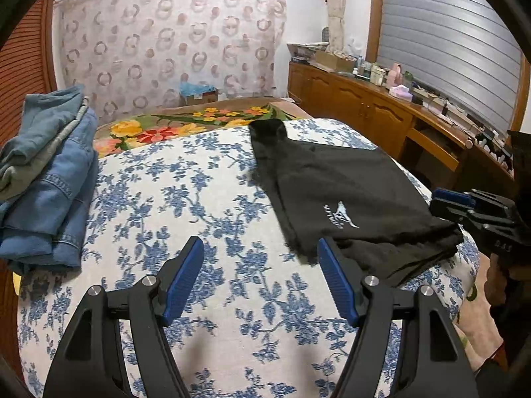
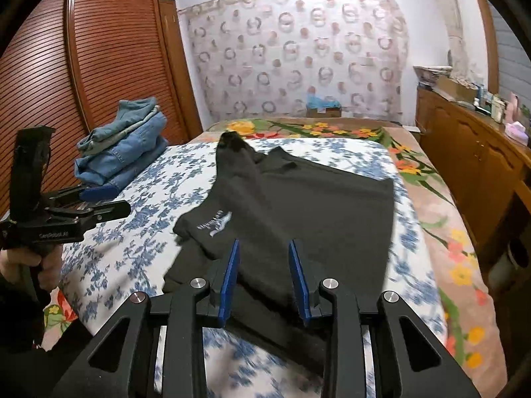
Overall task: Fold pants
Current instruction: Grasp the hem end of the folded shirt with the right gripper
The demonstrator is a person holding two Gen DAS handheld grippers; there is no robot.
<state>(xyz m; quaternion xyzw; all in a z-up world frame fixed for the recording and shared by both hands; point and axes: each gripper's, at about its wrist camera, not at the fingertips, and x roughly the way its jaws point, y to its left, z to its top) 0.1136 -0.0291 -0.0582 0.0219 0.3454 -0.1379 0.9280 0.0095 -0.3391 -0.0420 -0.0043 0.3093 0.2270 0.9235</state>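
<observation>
- Here, the left gripper [image 1: 260,258] stands wide apart with nothing between its blue pads [image 1: 186,282], over the bare blue-flowered sheet [image 1: 199,199].
- The right gripper [image 2: 264,265] is parted narrowly, its pads off the cloth, just above the black pants [image 2: 315,205].
- The pants lie folded on the sheet, white logo [image 2: 215,225] facing up, one narrow end reaching toward the flowered blanket [image 2: 332,129].
- A pile of denim clothes [image 1: 49,179] sits well apart at the bed's left edge.

The pants [image 2: 298,199] lie on the bed [image 2: 139,199], the stacked clothes [image 2: 122,152] to their left.
</observation>
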